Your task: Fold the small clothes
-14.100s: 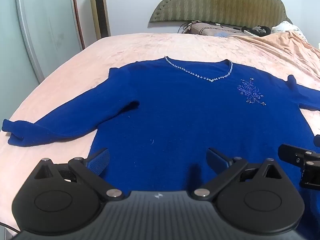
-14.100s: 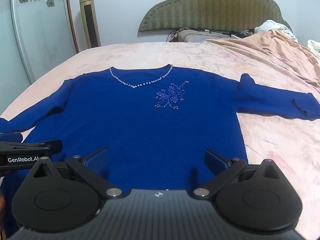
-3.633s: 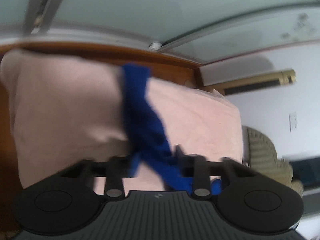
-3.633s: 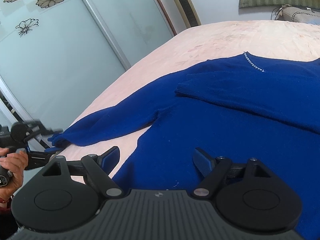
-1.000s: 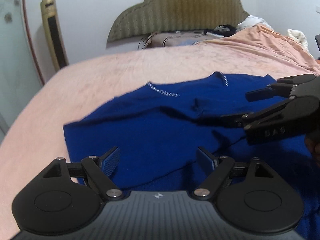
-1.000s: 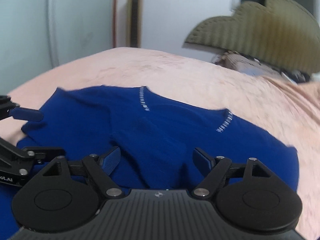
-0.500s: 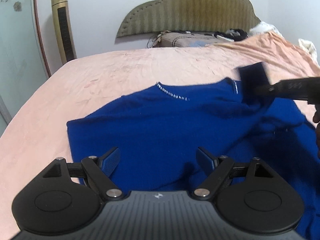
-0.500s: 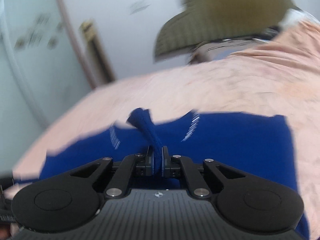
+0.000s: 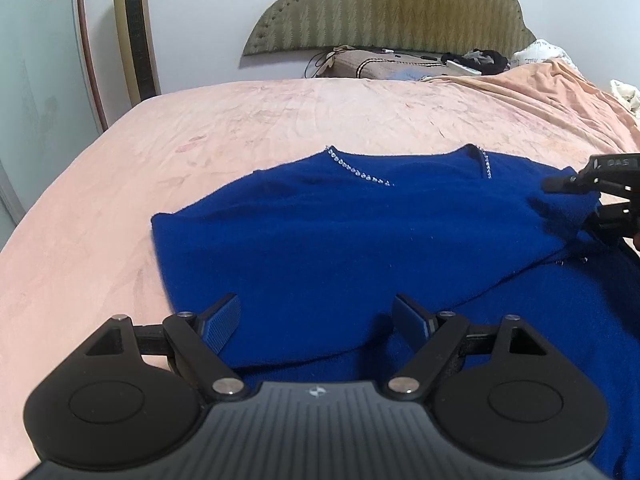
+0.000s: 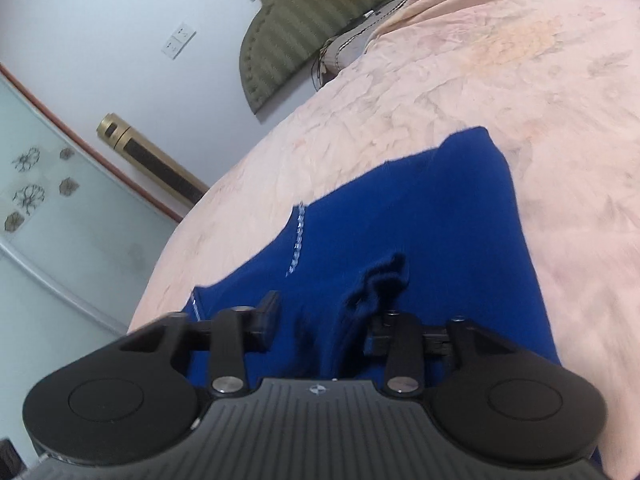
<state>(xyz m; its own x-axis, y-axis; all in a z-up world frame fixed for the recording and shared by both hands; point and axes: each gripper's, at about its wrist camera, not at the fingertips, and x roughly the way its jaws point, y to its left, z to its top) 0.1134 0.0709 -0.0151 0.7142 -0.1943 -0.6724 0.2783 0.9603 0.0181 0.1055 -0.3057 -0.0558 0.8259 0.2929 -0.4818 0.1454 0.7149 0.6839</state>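
Sweater (image 9: 360, 240) sits mid-bed (image 9: 280, 120) in the left wrist view, soft floppy knit; left gripper (image 9: 316, 320) jaws released at 6 o'clock. Right wrist view: right gripper (image 10: 320, 324) jaws have just been opening, sleeve cuff (image 10: 380, 280) between them. I'd pinch hems.

This is a bedroom in a home. A bed (image 9: 280, 128) with a pink cover and a padded headboard (image 9: 392, 4) shows it. A sliding wardrobe door (image 10: 52, 216) with flower stickers stands beside.
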